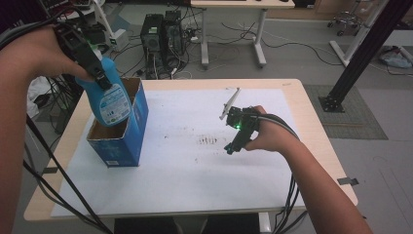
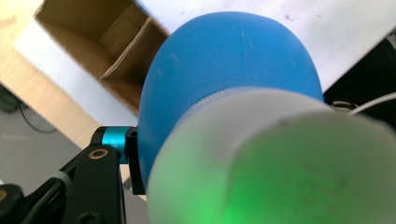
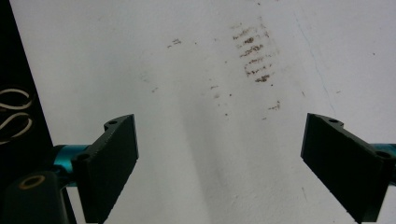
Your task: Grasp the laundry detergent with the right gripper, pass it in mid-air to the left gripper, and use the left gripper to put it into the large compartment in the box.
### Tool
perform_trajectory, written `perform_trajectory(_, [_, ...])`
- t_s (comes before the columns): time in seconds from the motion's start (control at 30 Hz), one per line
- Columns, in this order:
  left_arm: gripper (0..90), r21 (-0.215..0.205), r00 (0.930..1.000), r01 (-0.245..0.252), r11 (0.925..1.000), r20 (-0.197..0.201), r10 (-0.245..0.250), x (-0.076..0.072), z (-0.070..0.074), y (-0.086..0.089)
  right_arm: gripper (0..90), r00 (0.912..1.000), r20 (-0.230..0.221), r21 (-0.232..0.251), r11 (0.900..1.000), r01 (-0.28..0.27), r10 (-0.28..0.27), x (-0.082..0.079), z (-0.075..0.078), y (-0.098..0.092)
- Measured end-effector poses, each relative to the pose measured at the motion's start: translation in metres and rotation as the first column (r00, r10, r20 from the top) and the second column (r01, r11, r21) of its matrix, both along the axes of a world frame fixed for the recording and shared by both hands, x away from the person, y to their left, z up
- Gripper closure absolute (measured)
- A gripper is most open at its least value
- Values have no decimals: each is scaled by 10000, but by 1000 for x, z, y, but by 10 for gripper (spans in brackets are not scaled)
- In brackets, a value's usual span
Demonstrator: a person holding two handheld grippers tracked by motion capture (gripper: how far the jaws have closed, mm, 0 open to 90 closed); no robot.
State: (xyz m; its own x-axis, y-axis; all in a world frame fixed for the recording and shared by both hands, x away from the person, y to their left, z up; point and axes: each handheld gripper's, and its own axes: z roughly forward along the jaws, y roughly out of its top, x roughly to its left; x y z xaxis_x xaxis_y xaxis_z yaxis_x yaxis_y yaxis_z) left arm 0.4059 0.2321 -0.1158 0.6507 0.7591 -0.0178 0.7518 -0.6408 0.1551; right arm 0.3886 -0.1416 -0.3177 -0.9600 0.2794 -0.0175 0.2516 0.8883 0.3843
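Observation:
A blue bottle [image 1: 109,95] with a white cap and a printed label hangs bottom-down in the mouth of an open blue cardboard box [image 1: 131,126] at the table's left. My left gripper [image 1: 92,66] is shut on its upper part. In the left gripper view the blue bottle [image 2: 224,60] and its white cap [image 2: 280,158] loom close, with the box's brown inside [image 2: 102,37] beyond. My right gripper [image 1: 233,146] hovers low over the white sheet at mid-table. Its black jaws stand wide apart, right gripper [image 3: 219,158] open with nothing between them.
A white sheet [image 1: 195,170] covers the wooden table [image 1: 316,141] and carries a patch of brown marks [image 1: 208,141]. The same brown marks [image 3: 254,58] lie ahead of the right jaws. Computer towers [image 1: 160,34], cables and a desk stand on the floor behind the table.

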Motion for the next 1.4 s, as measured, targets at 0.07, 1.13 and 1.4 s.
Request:
perform_trajectory(0.07, [396,98,9999,-151,9998,-18,151,3,-3,5,103,10000,-17,-47,10000,16,-17,1,-1,1])
perform_trajectory(1.13, [396,365,9953,706,9968,-686,-680,25,-138,20,104,9999,-74,-285,9996,91,-93,0,-10,6])
perform_trajectory(1.4, [396,647,9910,1112,9917,-823,-1058,29,-166,16,104,10000,-38,-282,9996,50,-51,0,-12,7])
